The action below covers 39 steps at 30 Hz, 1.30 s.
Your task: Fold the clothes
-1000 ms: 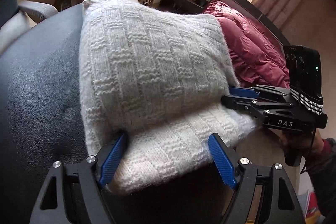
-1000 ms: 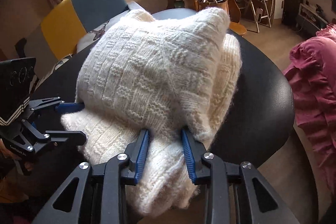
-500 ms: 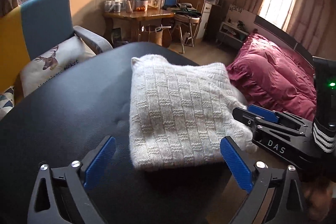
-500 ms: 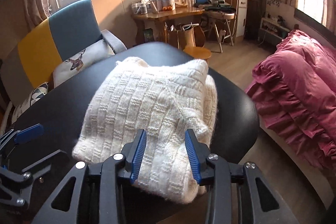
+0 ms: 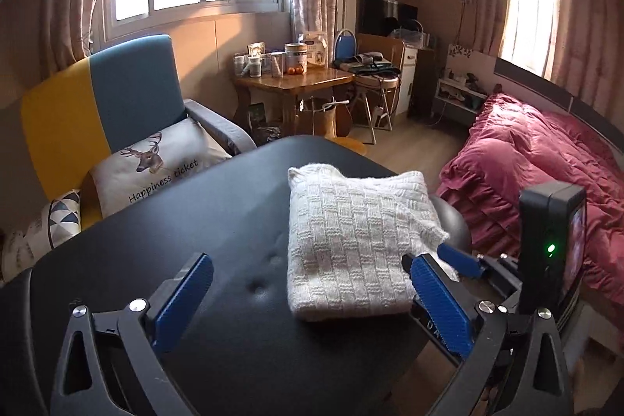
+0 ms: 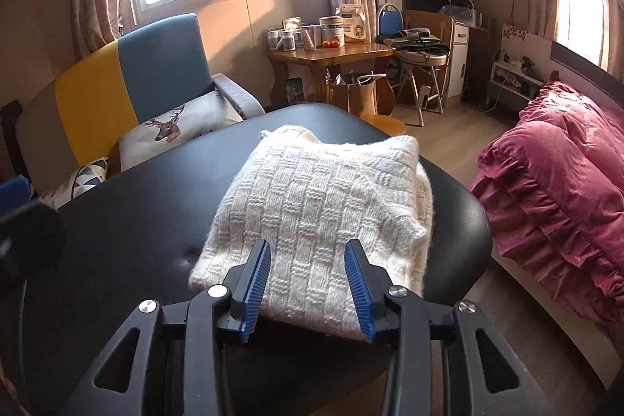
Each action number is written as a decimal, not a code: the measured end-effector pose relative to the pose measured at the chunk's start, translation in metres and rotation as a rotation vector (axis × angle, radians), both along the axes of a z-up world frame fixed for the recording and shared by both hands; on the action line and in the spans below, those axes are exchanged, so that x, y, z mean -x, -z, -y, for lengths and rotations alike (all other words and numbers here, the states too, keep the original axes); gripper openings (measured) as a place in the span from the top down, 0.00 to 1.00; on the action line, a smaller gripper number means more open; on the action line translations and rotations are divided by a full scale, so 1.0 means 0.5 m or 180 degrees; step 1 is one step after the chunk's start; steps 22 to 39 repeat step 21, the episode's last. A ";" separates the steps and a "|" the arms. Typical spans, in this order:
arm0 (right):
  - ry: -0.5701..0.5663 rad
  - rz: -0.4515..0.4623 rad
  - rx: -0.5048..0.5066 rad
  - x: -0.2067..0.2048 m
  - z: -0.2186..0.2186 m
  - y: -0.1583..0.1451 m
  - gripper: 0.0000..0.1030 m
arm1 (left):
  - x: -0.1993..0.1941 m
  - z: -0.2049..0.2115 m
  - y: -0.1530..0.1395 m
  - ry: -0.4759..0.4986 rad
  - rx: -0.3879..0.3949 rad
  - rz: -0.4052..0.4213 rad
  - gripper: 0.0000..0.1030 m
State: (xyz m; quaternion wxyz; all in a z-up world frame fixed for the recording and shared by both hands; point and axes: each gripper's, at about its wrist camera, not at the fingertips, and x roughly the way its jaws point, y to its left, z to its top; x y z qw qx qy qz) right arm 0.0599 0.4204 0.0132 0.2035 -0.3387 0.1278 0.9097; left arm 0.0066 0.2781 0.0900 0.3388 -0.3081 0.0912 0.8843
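Note:
A folded cream knit sweater (image 5: 351,244) lies flat on the black padded table (image 5: 195,221). My left gripper (image 5: 311,260) hovers over the table's near side, its blue pads spread wide and empty, with the sweater's near edge showing between them. In the right wrist view the sweater (image 6: 323,205) fills the middle of the table (image 6: 136,221). My right gripper (image 6: 309,244) is open at the sweater's near edge and holds nothing. The right gripper (image 5: 460,260) also shows by the sweater's right corner. A blue bit of the left gripper (image 6: 15,190) sits at the left edge.
A blue and yellow armchair (image 5: 128,96) with a deer cushion (image 5: 156,166) stands behind the table on the left. Further back is a wooden table (image 5: 296,84) with jars. A bed with a red quilt (image 5: 546,174) lies to the right. Floor shows between table and bed.
Both grippers have let go of the sweater and drawn back and up from it. The left pads spread wide and the right pads opened further. The sweater stays folded on the table.

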 end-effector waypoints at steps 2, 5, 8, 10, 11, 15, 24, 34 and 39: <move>-0.0022 0.0021 0.0045 -0.002 0.000 0.010 0.61 | 0.002 0.002 -0.007 0.0038 -0.0070 0.0081 0.01; -0.0031 0.0039 0.0088 -0.005 -0.001 0.022 0.61 | 0.012 0.007 -0.010 0.0116 -0.0154 0.0239 0.01; -0.0022 0.0072 0.0120 -0.004 -0.002 0.031 0.61 | 0.022 0.014 -0.012 0.0159 -0.0205 0.0353 0.00; -0.0030 0.0090 0.0143 -0.002 -0.002 0.035 0.61 | 0.026 0.017 -0.012 0.0173 -0.0220 0.0395 0.00; -0.0038 0.0101 0.0135 0.000 -0.001 0.036 0.61 | 0.026 0.015 -0.012 0.0160 -0.0204 0.0367 0.00; -0.0054 0.0149 0.0102 0.006 0.001 0.041 0.61 | 0.020 0.003 -0.007 0.0101 -0.0083 0.0224 0.01; -0.0051 0.0214 0.0134 0.009 -0.010 0.050 0.61 | -0.003 0.002 -0.016 -0.0230 0.0057 -0.0182 0.01; -0.0051 0.0214 0.0134 0.009 -0.010 0.050 0.61 | -0.003 0.002 -0.016 -0.0230 0.0057 -0.0182 0.01; -0.0051 0.0214 0.0134 0.009 -0.010 0.050 0.61 | -0.003 0.002 -0.016 -0.0230 0.0057 -0.0182 0.01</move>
